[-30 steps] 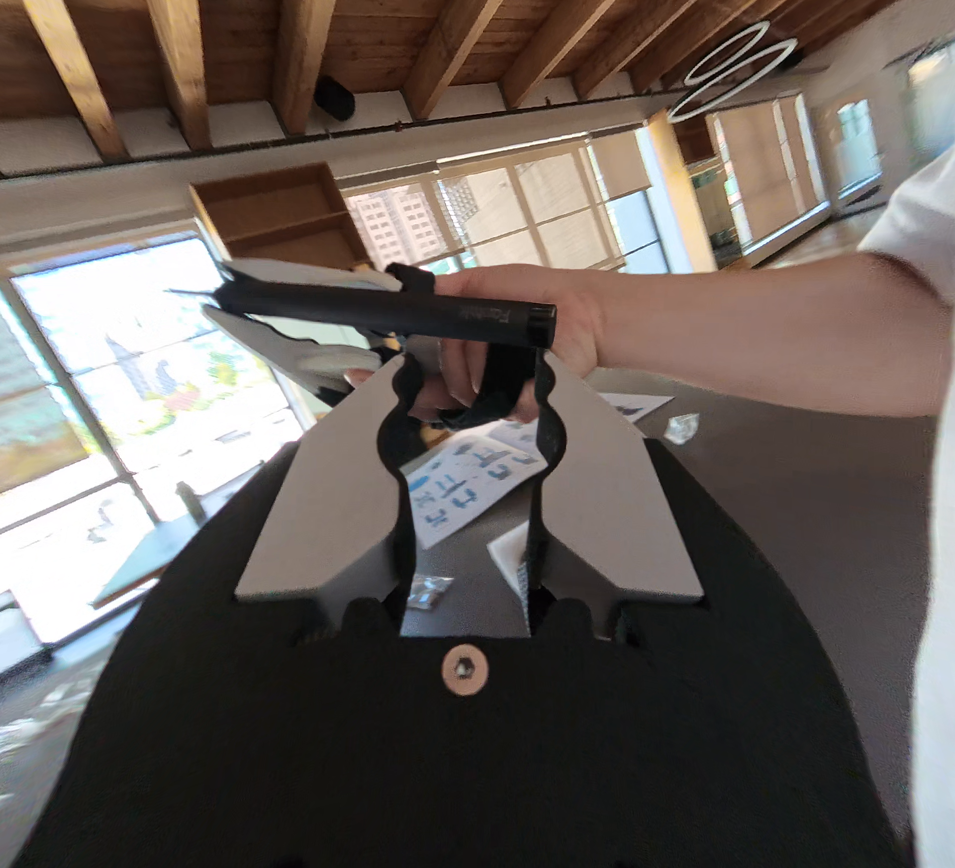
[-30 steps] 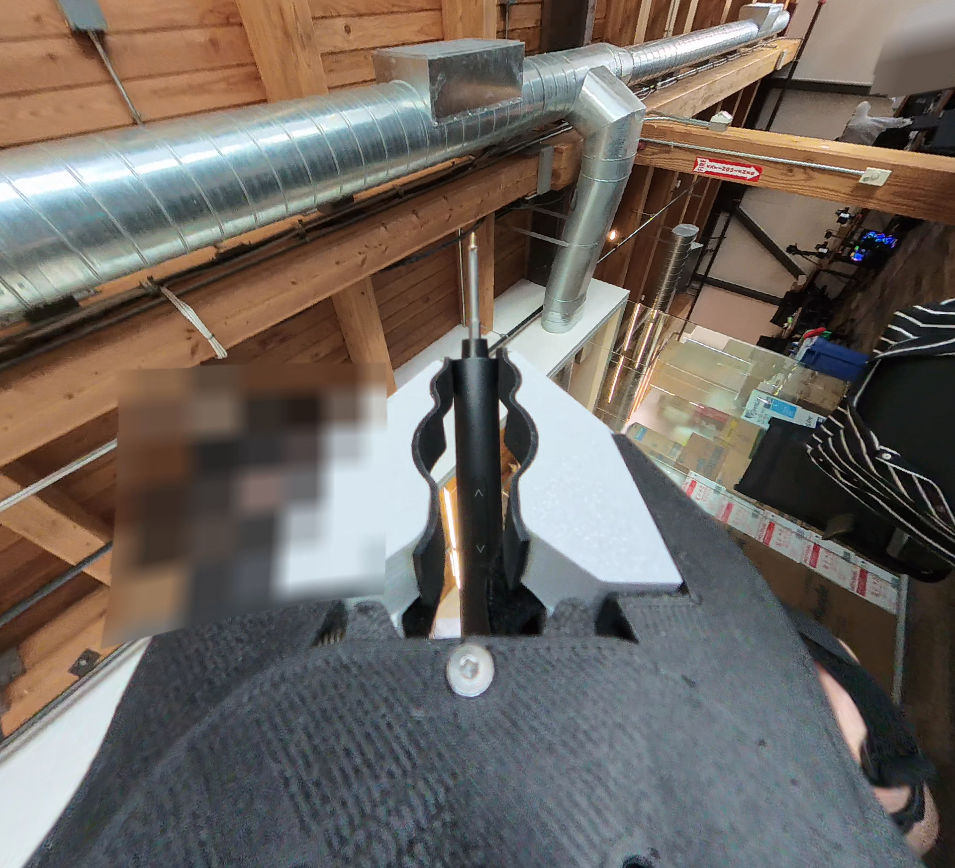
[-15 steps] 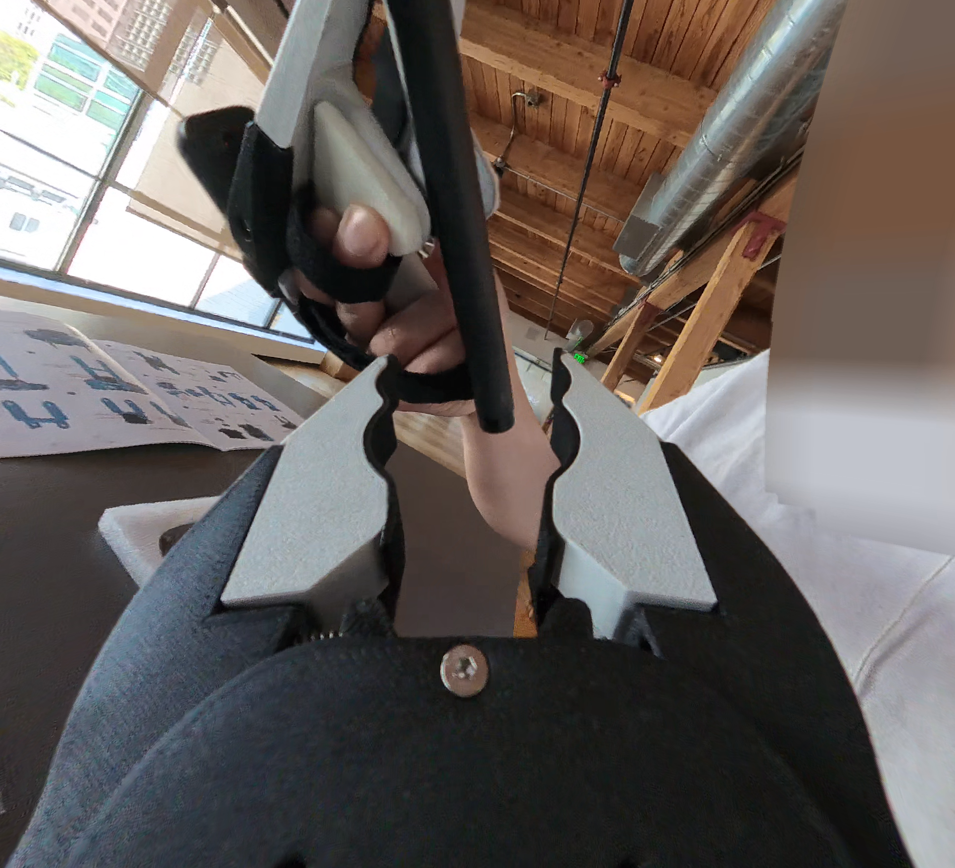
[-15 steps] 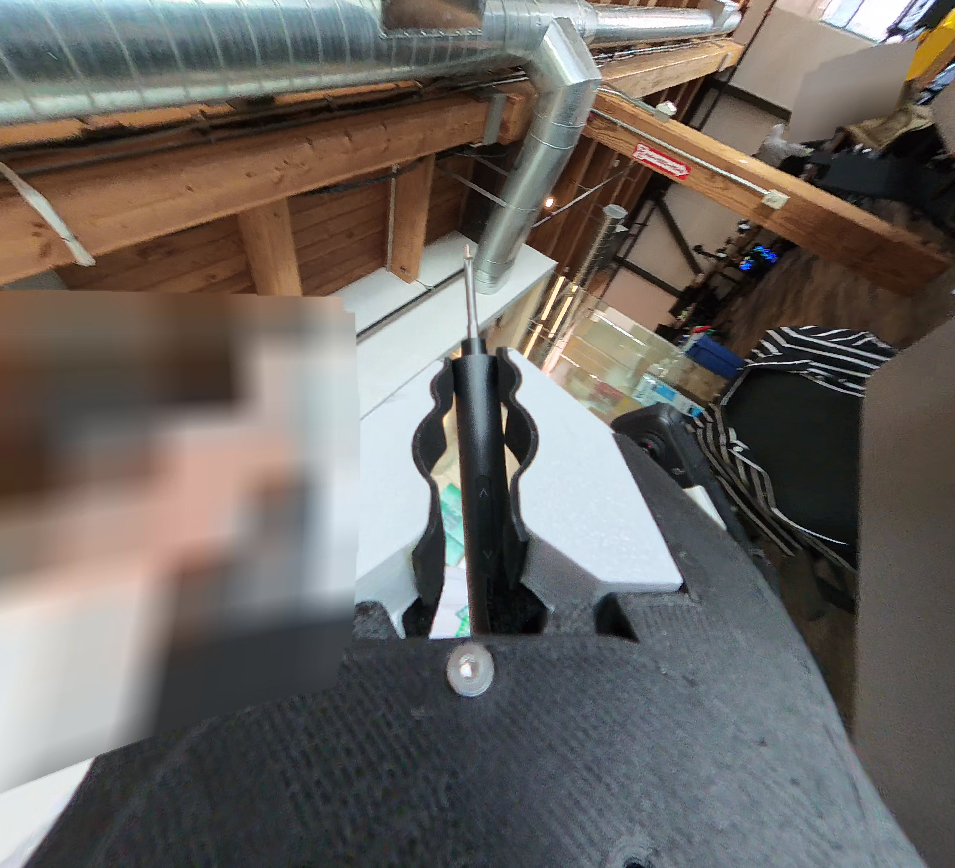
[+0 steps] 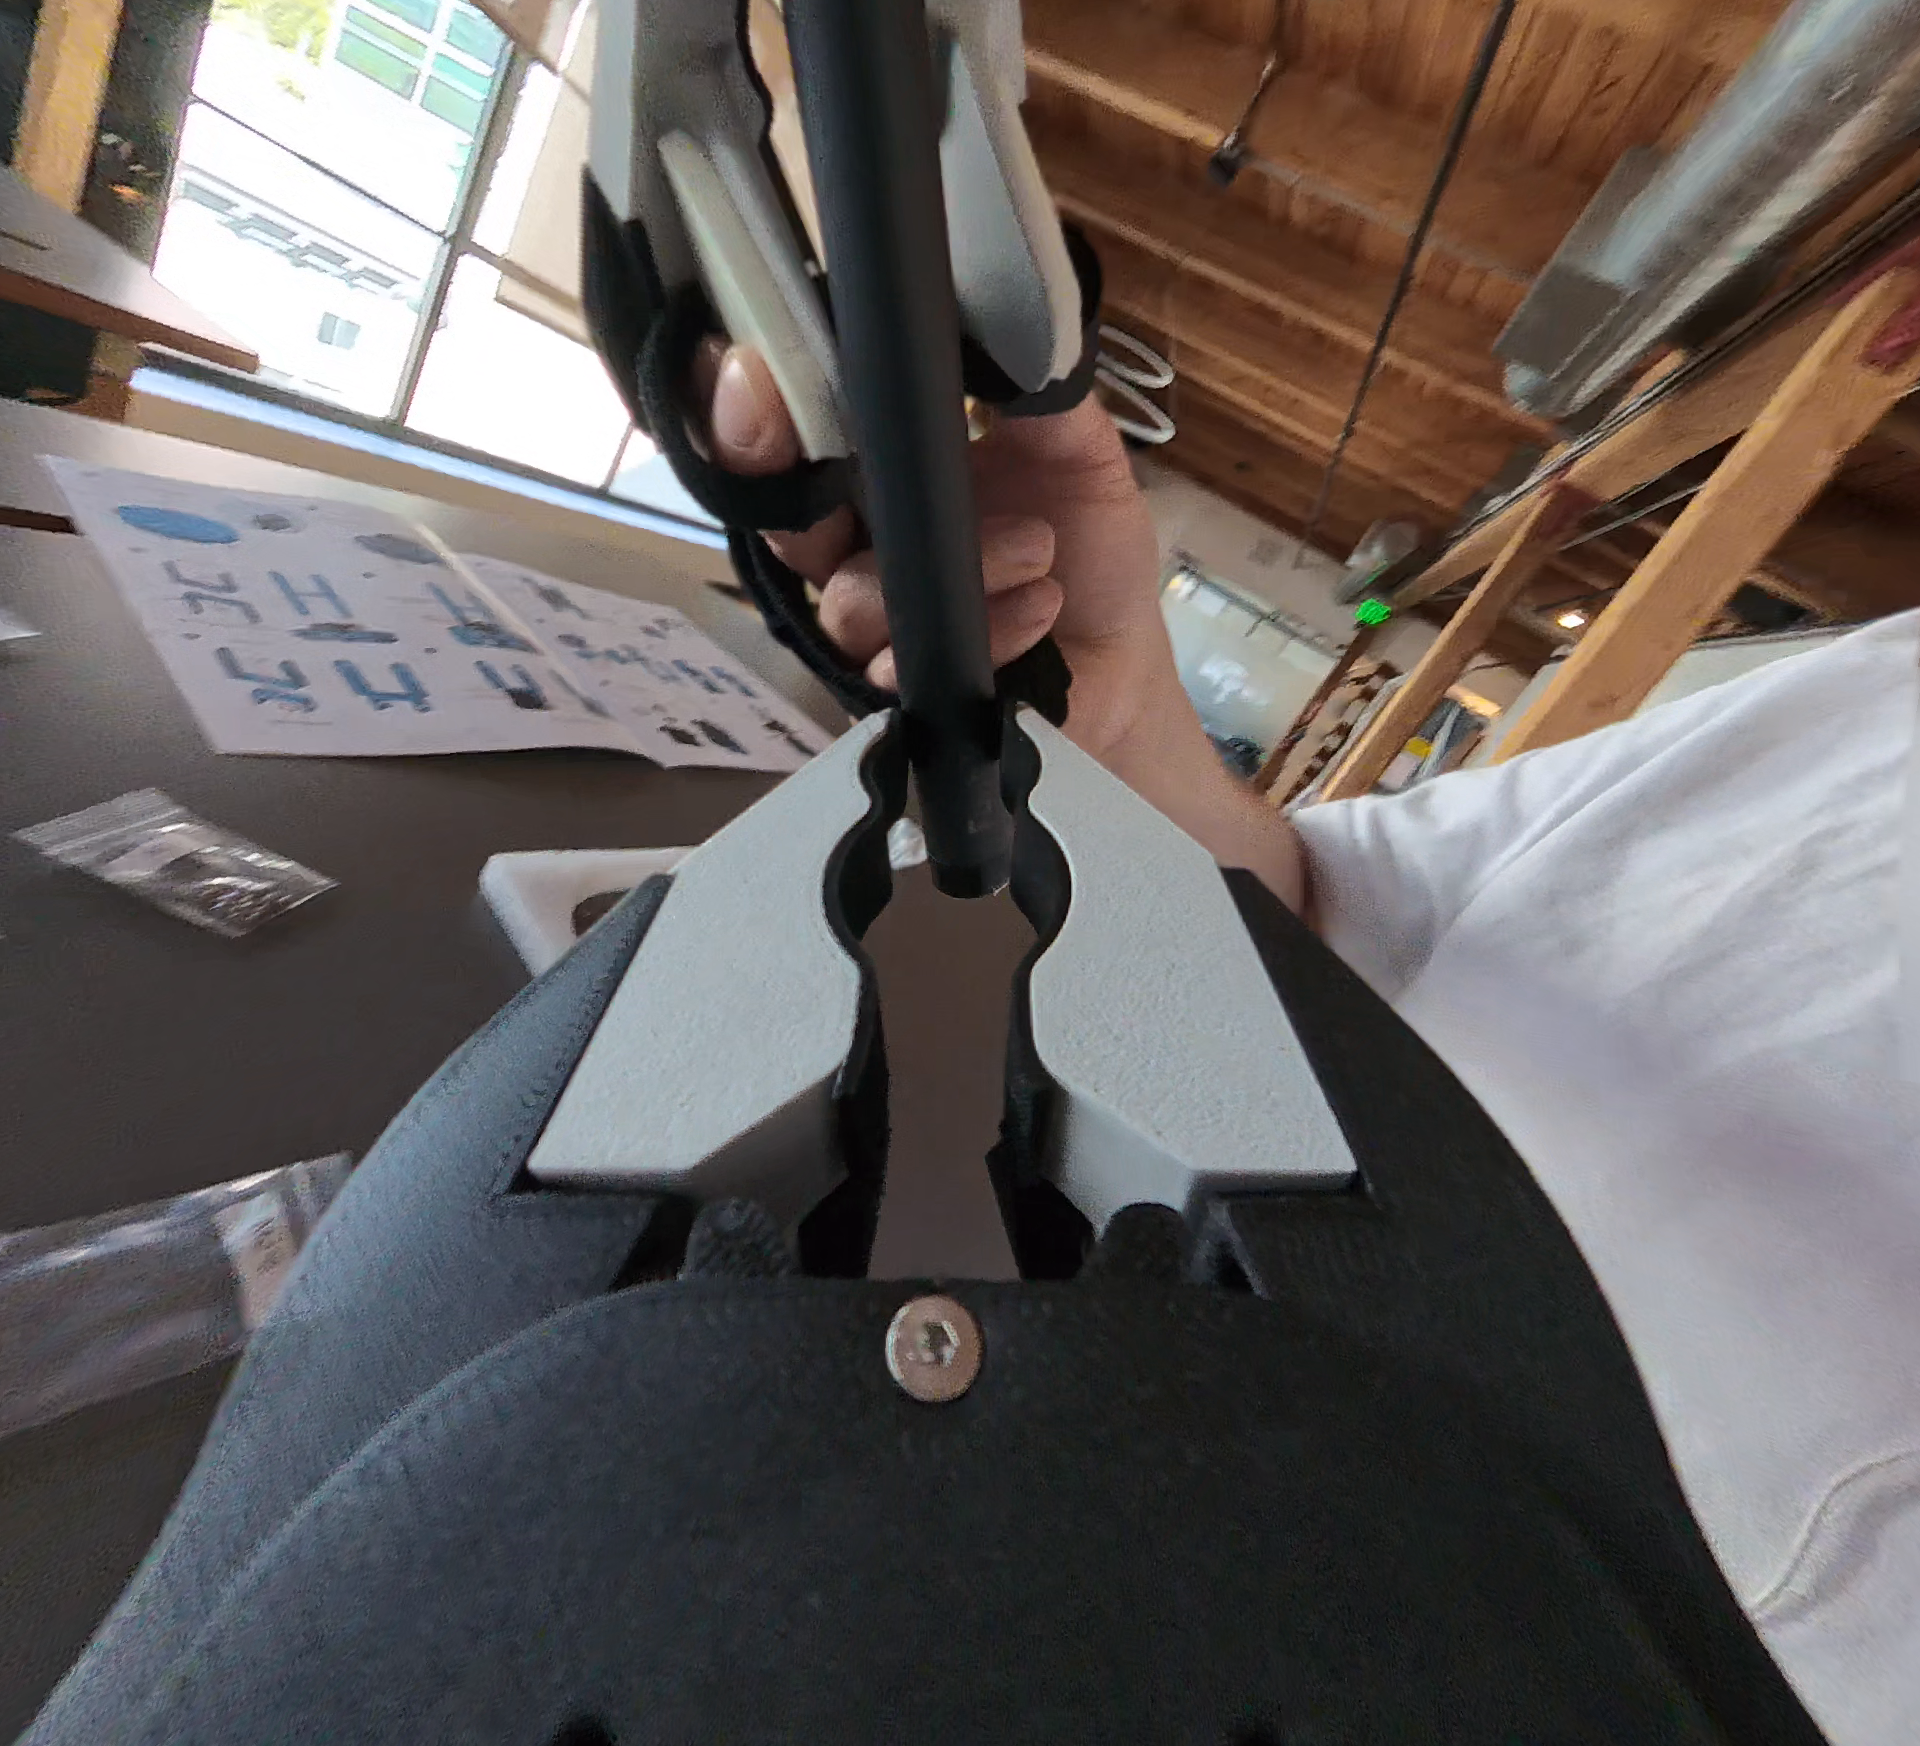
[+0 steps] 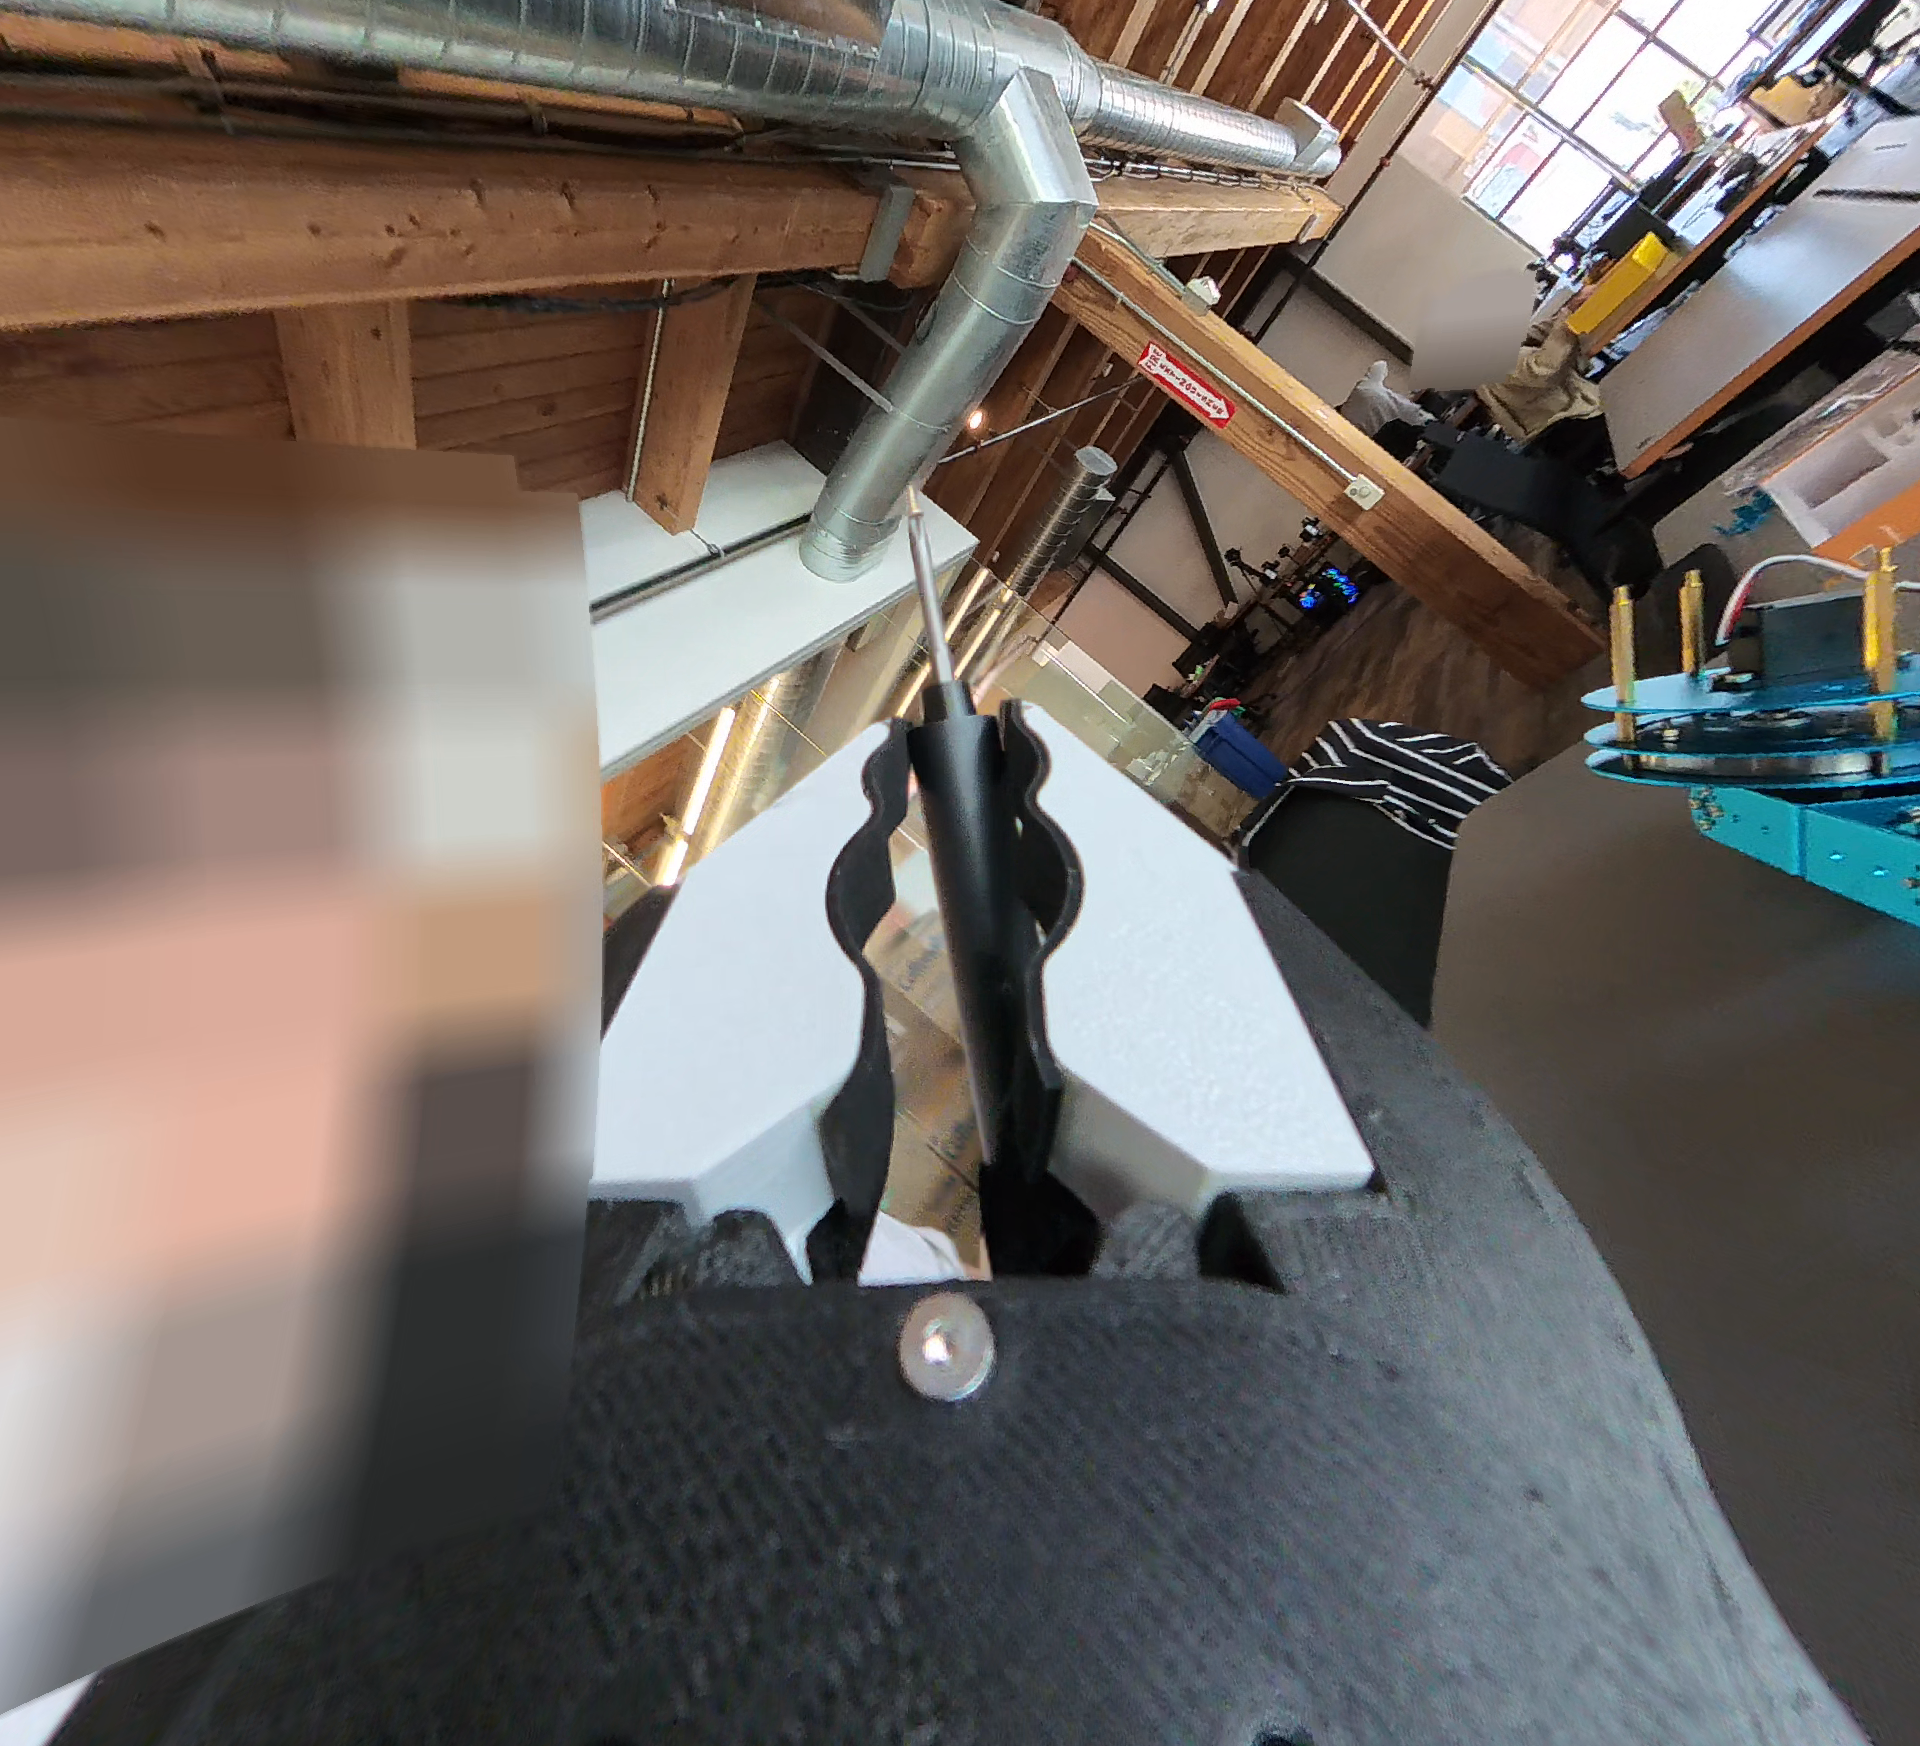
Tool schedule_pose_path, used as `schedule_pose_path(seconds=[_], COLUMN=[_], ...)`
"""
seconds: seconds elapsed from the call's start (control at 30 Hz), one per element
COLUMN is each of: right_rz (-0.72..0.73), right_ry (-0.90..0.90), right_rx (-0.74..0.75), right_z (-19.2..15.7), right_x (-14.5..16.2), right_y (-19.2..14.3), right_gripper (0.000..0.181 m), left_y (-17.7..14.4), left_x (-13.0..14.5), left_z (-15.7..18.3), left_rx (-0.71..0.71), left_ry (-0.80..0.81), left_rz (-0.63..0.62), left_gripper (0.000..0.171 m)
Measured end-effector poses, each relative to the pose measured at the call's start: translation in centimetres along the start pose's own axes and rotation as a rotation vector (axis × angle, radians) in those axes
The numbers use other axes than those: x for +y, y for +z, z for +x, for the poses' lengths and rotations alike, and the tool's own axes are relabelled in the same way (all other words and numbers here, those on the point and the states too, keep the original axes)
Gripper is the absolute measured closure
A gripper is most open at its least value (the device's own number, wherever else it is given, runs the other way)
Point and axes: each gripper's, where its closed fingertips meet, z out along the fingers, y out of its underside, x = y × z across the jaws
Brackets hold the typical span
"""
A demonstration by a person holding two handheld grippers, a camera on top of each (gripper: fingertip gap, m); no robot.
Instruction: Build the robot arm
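A black screwdriver [image 6: 971,875] with a thin metal bit [image 6: 928,595] lies along my right gripper [image 6: 951,740], which is shut on its handle. The handle leans slightly to the right between the jaws, and the bit points up towards the ceiling ducts. In the left wrist view the same handle [image 5: 894,346] comes down from the right gripper, held by a hand [image 5: 1060,553]. My left gripper [image 5: 954,746] is shut on the handle's butt end, with both fingertips touching it.
A dark table [image 5: 208,1021] carries a paper sheet with blue figures [image 5: 416,616], small plastic bags [image 5: 177,855] and a white foam tray [image 5: 561,896]. A white sleeve [image 5: 1610,1073] is at the right. A blue round-plated assembly with brass standoffs [image 6: 1766,730] stands at the right.
My left gripper has closed from open onto the butt end of the screwdriver handle. The right gripper has turned, and the screwdriver now sits tilted in its jaws.
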Motion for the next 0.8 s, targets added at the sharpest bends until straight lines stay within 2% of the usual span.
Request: schedule_pose_path(seconds=[0.03, 0.13, 0.23, 0.37, 0.43, 0.53, 0.67, 0.73, 0.8], right_rz=[-0.012, -0.038, -0.066, -0.103, -0.102, -0.090, -0.117, -0.110, -0.101], right_ry=[-0.033, -0.145, -0.220, -0.310, -0.355, -0.394, -0.297, -0.221, -0.146], right_rx=[0.012, 0.057, 0.145, 0.294, 0.363, 0.427, 0.298, 0.202, 0.102], right_z=[0.1, 0.6, 1.8, 3.8, 4.5, 5.2, 4.4, 3.6, 2.5], right_x=[0.1, 0.4, 1.1, 2.2, 2.2, 1.9, 2.7, 2.8, 2.7], right_y=[-0.2, -0.8, -1.4, -2.2, -2.6, -3.3, -3.2, -3.1, -2.9], right_gripper=[0.164, 0.162, 0.152, 0.155, 0.162, 0.164, 0.164, 0.165, 0.165], left_y=[-0.2, -0.9, -1.8, -3.2, -3.3, -3.6, -3.6, -3.2, -2.6], left_x=[0.3, 1.0, 1.3, 1.2, 1.3, 1.3, 1.8, 1.7, 1.2], left_z=[-0.5, -2.1, -3.0, -4.1, -4.2, -4.6, -4.0, -2.8, -1.3], left_rx=[-0.052, -0.208, -0.326, -0.491, -0.522, -0.593, -0.618, -0.547, -0.416], left_ry=[0.027, 0.093, 0.092, 0.158, 0.159, 0.197, 0.231, 0.216, 0.167], left_rz=[-0.036, -0.147, -0.236, -0.304, -0.311, -0.312, -0.342, -0.317, -0.259], left_gripper=[0.156, 0.156, 0.156, 0.156, 0.156, 0.156, 0.155, 0.155, 0.151])
